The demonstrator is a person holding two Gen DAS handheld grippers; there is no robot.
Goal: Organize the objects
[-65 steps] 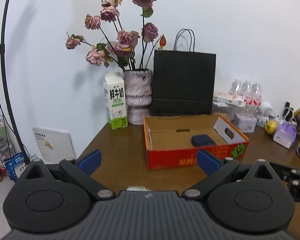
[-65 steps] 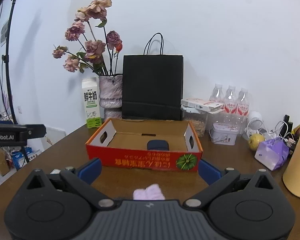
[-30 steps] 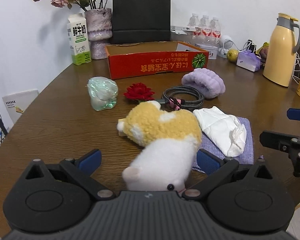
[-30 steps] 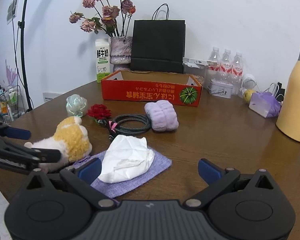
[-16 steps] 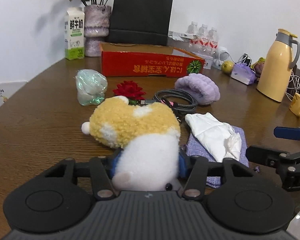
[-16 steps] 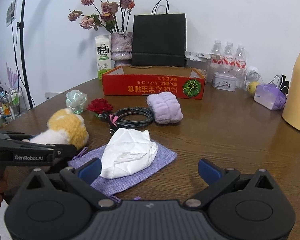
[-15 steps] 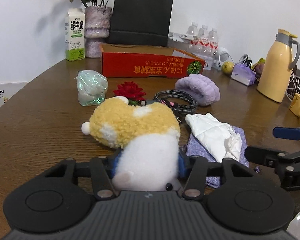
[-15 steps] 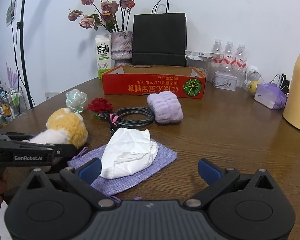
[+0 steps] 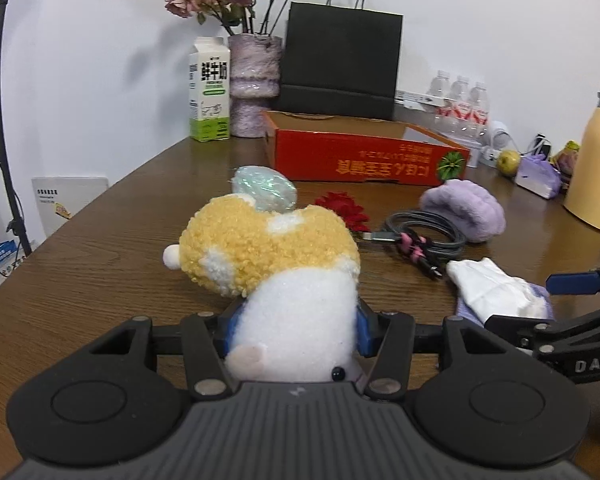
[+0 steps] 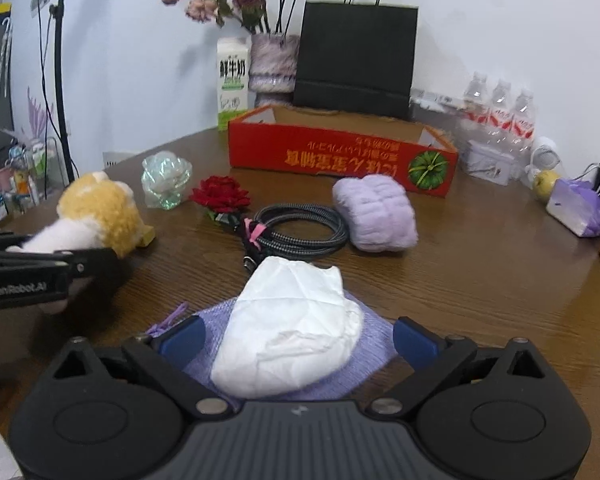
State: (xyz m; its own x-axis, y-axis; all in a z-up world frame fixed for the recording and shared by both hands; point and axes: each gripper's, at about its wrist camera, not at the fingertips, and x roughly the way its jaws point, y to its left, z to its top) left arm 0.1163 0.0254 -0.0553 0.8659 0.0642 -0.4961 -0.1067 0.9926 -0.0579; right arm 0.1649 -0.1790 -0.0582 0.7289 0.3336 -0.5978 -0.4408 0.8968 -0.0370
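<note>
Plush toy (image 9: 276,256), yellow and white, is clamped at its white end between the blue pads (image 9: 363,330) of the left gripper (image 9: 296,330); it is at the near edge of the table (image 9: 112,256), well in front of the red cardboard box (image 9: 364,160). From the right wrist view I cannot tell if it is already lifted or touches the wood. The right gripper (image 10: 296,338) has its fingers wide apart around a white crumpled packet (image 10: 292,328), which lies on a purple knitted cloth (image 10: 374,346), also well in front of the box, and it grips nothing.

Between the toy and the box lie an iridescent wrapped thing (image 9: 265,190), a red fabric flower (image 9: 342,210), a coiled black cable (image 9: 422,236) and a fluffy lilac pad (image 9: 462,210). Left of the box stand a milk carton (image 9: 210,90) and a vase of dried roses (image 9: 254,80); directly behind it stands a black paper bag (image 9: 340,62).

My judgement of the risks: the pads hold only soft pile at one end, so the toy may sag or slip out on the way to the box. If carried low, its hanging body could drag the flower or the wrapped thing, or catch the front wall of the box. The two grippers are near each other and may collide.

Readable writing: 鲜牛奶 on the carton, upside-down yellow characters beside a green pumpkin picture on the box, "GenRobot.AI" on the left gripper's side, "DAS" on the right one.
</note>
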